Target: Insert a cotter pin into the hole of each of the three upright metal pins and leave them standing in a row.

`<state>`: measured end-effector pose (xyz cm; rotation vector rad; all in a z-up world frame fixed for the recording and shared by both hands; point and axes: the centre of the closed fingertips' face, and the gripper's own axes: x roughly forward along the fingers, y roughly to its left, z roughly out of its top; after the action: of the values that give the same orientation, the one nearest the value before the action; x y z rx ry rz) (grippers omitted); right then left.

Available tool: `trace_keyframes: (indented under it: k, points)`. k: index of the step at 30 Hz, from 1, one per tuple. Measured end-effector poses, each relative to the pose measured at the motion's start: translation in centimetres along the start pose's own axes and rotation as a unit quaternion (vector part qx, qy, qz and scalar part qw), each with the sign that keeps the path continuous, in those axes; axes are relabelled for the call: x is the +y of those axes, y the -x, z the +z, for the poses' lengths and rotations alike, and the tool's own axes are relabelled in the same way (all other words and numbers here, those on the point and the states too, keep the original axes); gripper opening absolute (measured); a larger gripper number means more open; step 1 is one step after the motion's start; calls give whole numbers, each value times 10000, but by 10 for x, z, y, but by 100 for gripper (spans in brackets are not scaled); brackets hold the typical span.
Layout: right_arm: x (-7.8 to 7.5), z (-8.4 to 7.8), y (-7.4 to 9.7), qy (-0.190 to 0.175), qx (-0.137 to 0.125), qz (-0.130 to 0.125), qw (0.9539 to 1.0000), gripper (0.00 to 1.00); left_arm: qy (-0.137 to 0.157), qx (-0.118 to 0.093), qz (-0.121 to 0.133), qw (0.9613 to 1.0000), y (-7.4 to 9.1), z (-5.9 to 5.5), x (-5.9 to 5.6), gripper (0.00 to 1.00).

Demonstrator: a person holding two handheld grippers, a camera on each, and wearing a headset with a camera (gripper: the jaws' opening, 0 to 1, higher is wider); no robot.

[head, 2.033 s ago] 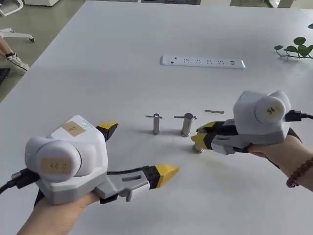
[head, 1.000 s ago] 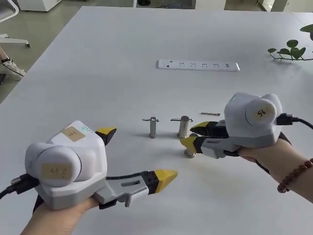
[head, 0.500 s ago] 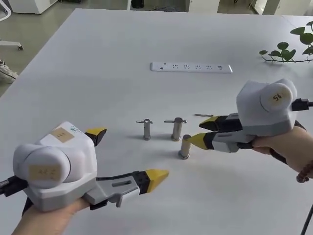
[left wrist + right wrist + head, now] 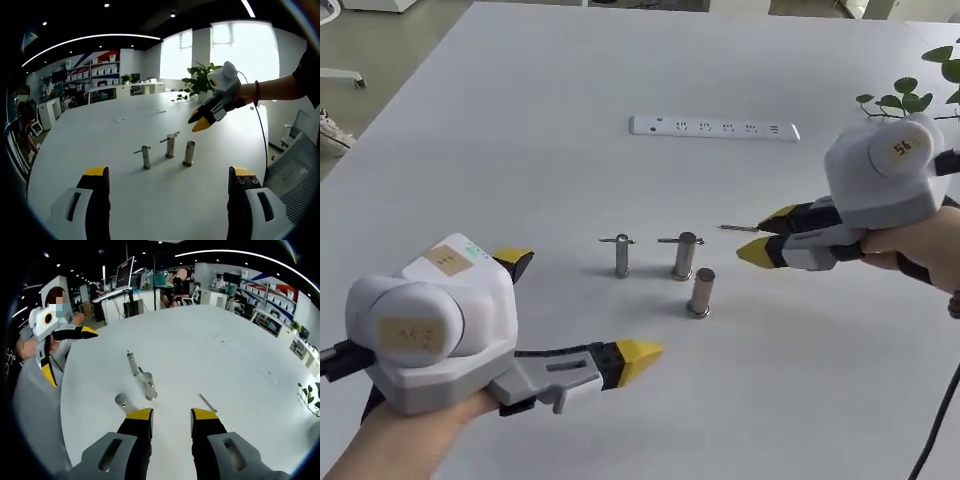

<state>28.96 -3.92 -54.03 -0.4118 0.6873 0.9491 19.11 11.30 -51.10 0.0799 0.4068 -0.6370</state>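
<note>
Bare pin (image 4: 701, 292) is standing upright on the table (image 4: 520, 150) with nothing through its hole, a little out of line with the other two. Just behind it, on the side toward the power strip (image 4: 713, 127), a second pin (image 4: 685, 255) stands with a cotter through its top. A third pin (image 4: 622, 255), also cottered, is beside that one and further from the bare pin. A loose cotter (image 4: 740, 229) lies flat near the bare pin. The right gripper (image 4: 767, 234) hangs right by that cotter, jaws only a narrow gap apart and gripping nothing. The left gripper (image 4: 577, 305) is well off on the bare pin's other side, jaws spread wide and empty. A plant (image 4: 920, 90) sits way out past the strip.
</note>
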Motion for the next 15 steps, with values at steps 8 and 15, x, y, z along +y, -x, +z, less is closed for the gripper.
trace_keyframes:
  k: [8,15]
  points:
    - [-24,-4,-15,192,336,-46,9992,23,44,61,-11,10000,-3,-5,4,96]
    - [-54,-16,-37,217,604,-207,9977,21,127,68,19,9999,-5,-8,8,94]
